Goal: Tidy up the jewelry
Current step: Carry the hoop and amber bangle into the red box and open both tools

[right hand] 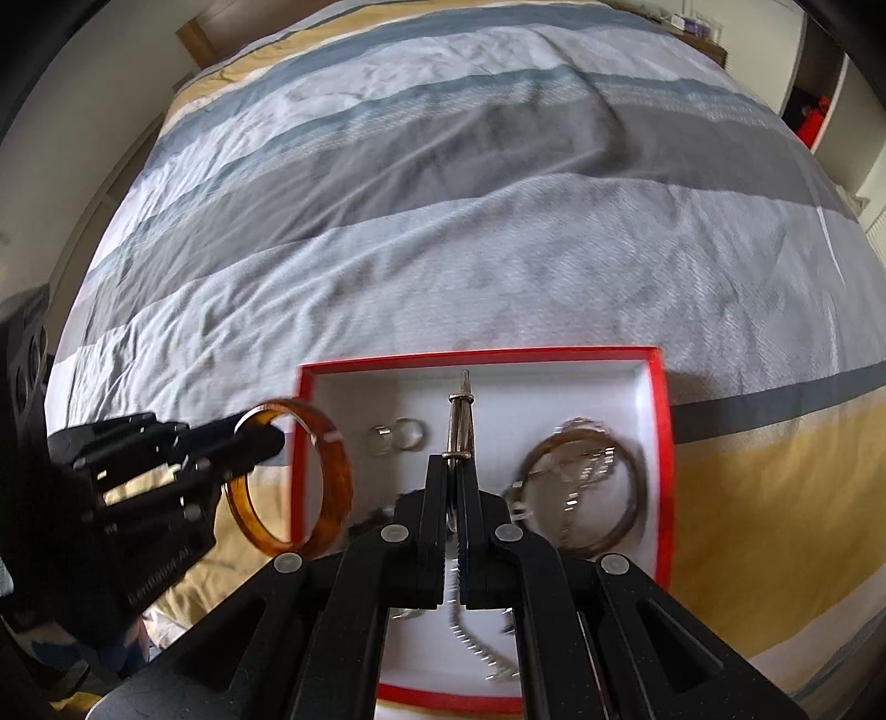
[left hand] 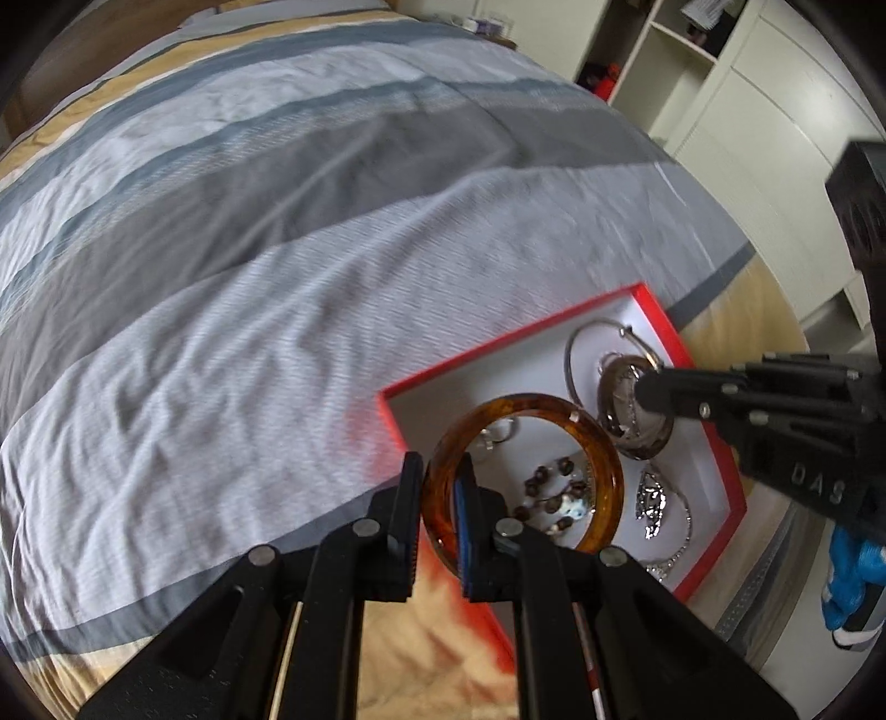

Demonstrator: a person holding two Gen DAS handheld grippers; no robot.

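Observation:
A red box [left hand: 706,412] with a white inside lies on the bed; it also shows in the right wrist view [right hand: 662,421]. My left gripper [left hand: 437,504] is shut on an amber bangle [left hand: 601,459], held upright above the box's left edge; the bangle shows too in the right wrist view [right hand: 335,471]. My right gripper [right hand: 453,482] is shut on a thin silver hoop bangle [right hand: 460,421], seen edge-on over the box; it shows as a ring in the left wrist view [left hand: 576,354]. In the box lie a brown bangle [right hand: 581,487], two silver rings [right hand: 398,435], a bead bracelet [left hand: 554,493] and a rhinestone chain [left hand: 659,509].
The bed is covered by a striped grey, white and tan duvet [right hand: 443,221]. White shelves and cabinets [left hand: 736,94] stand beyond the bed's right side. A wooden headboard [right hand: 199,39] is at the far left.

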